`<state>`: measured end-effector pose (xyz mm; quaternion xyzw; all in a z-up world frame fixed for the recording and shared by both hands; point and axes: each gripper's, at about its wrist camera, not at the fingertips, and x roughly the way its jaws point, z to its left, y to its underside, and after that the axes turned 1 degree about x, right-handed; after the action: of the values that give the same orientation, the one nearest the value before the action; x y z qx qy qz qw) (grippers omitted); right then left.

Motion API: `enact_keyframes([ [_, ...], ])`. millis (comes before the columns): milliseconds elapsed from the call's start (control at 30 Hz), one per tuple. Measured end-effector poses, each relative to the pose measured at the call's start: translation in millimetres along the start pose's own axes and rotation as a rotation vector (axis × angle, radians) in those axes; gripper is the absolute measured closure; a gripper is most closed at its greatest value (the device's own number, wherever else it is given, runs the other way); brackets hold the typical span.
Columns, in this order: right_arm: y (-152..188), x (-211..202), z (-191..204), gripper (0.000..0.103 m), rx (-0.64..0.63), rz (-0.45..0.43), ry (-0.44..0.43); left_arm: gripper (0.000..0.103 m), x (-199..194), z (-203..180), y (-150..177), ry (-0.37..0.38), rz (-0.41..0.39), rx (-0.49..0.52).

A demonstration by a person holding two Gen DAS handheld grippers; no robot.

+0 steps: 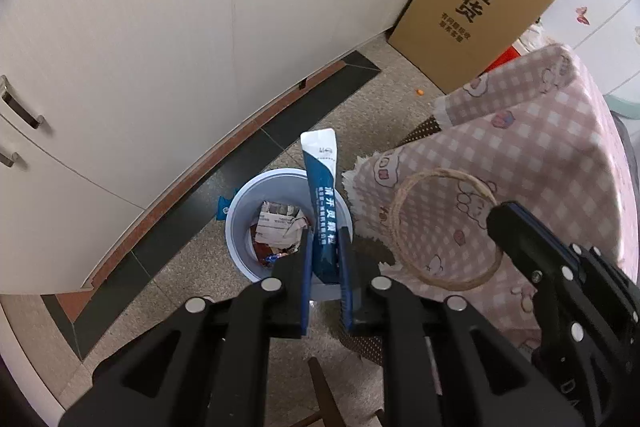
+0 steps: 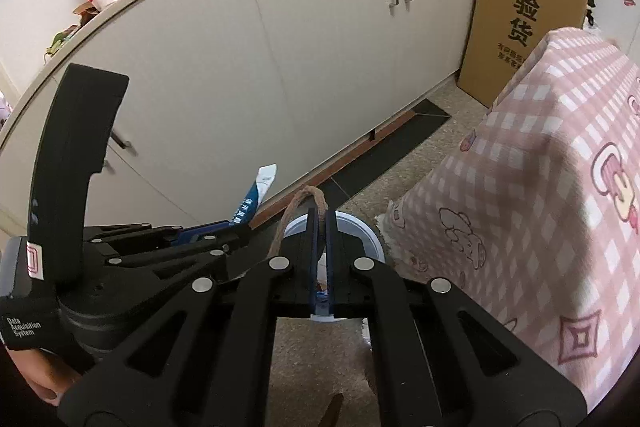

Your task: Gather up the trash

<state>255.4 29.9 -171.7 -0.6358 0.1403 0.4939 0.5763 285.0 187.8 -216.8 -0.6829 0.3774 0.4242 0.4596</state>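
My left gripper is shut on a blue and white sachet, held upright over the pale blue trash bin on the floor. The bin holds crumpled paper and wrappers. My right gripper is shut on a brown rope ring, which shows as a full loop in the left wrist view. The right gripper is above the bin's rim, right of the left gripper. The sachet also shows in the right wrist view.
A table under a pink checked cloth stands right of the bin. White cabinets run along the left and back. A large cardboard box leans at the far end. A small blue scrap lies on the floor left of the bin.
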Motion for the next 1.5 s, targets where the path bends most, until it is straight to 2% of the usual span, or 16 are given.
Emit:
enact_keyframes([
  [33, 0, 3, -2, 0.100, 0.007, 0.003, 0.000, 0.087, 4, 0, 0, 0.008, 0.014, -0.002],
  [100, 1, 7, -3, 0.099, 0.015, 0.004, 0.002, 0.061, 9, 1, 1, 0.009, 0.043, -0.017],
  [133, 1, 8, -4, 0.099, 0.021, 0.005, 0.001, 0.045, 10, 1, 1, 0.008, 0.044, -0.020],
  [167, 2, 10, -5, 0.099, 0.025, 0.007, 0.000, 0.043, 10, 1, 1, 0.005, 0.039, -0.020],
  [533, 5, 12, -6, 0.099, 0.048, 0.008, -0.031, 0.040, 4, 10, 4, -0.042, 0.022, -0.039],
  [800, -1, 5, -3, 0.098, 0.066, -0.034, -0.054, 0.035, -20, 17, 1, -0.079, -0.042, -0.057],
  [833, -2, 6, -3, 0.096, 0.077, -0.037, -0.064, 0.034, -21, 17, 1, -0.084, -0.048, -0.059],
  [900, -4, 9, -7, 0.079, 0.108, -0.033, -0.071, 0.033, -23, 18, 0, -0.094, -0.056, -0.058],
  [933, -5, 9, -8, 0.066, 0.123, -0.034, -0.081, 0.033, -24, 18, 0, -0.108, -0.054, -0.059],
  [967, -4, 8, -9, 0.059, 0.130, -0.039, -0.076, 0.032, -25, 19, 0, -0.118, -0.056, -0.062],
  [1200, -2, -20, -9, 0.057, 0.106, -0.076, -0.050, 0.031, -51, 13, 6, -0.125, -0.103, -0.051],
  [1300, -2, -49, -12, 0.050, 0.085, -0.124, -0.030, 0.030, -78, 2, 8, -0.124, -0.160, -0.030],
  [1400, -2, -82, -20, 0.048, 0.091, -0.179, -0.006, 0.028, -109, -12, 12, -0.130, -0.236, -0.006],
  [1500, 0, -113, -26, 0.040, 0.107, -0.234, 0.008, 0.026, -145, -31, 22, -0.129, -0.324, 0.034],
])
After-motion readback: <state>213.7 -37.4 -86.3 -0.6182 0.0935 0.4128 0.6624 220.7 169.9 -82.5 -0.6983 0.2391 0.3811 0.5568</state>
